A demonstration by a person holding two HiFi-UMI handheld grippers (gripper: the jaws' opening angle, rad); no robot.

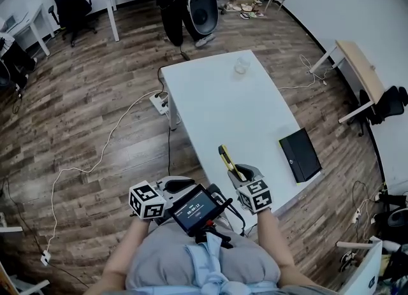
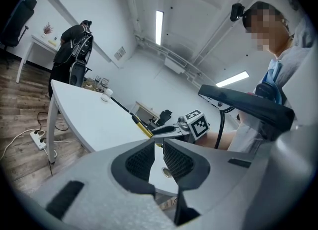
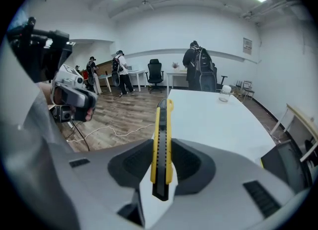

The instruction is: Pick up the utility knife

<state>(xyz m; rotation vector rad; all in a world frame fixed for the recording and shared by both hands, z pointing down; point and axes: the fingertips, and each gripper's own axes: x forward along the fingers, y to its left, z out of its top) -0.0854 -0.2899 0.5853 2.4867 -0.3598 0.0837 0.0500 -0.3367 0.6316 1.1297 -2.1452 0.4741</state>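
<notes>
My right gripper point(image 3: 162, 162) is shut on the utility knife point(image 3: 162, 144), a yellow and black knife standing upright between the pads with its tip pointing away over the white table point(image 3: 213, 119). In the head view the knife point(image 1: 227, 160) sticks out above the right gripper point(image 1: 244, 176), lifted over the table's near edge point(image 1: 217, 96). The left gripper point(image 2: 157, 157) holds nothing; a narrow gap shows between its pads. It hovers off the table's near left corner, beside the knife point(image 2: 140, 124) and the right gripper point(image 2: 164, 130).
A glass jar point(image 1: 241, 65) stands at the table's far end. A black box point(image 1: 300, 154) lies on its right edge. A person point(image 1: 175, 0) stands beyond the table. A power strip point(image 1: 159, 101) and cables lie on the wooden floor to the left.
</notes>
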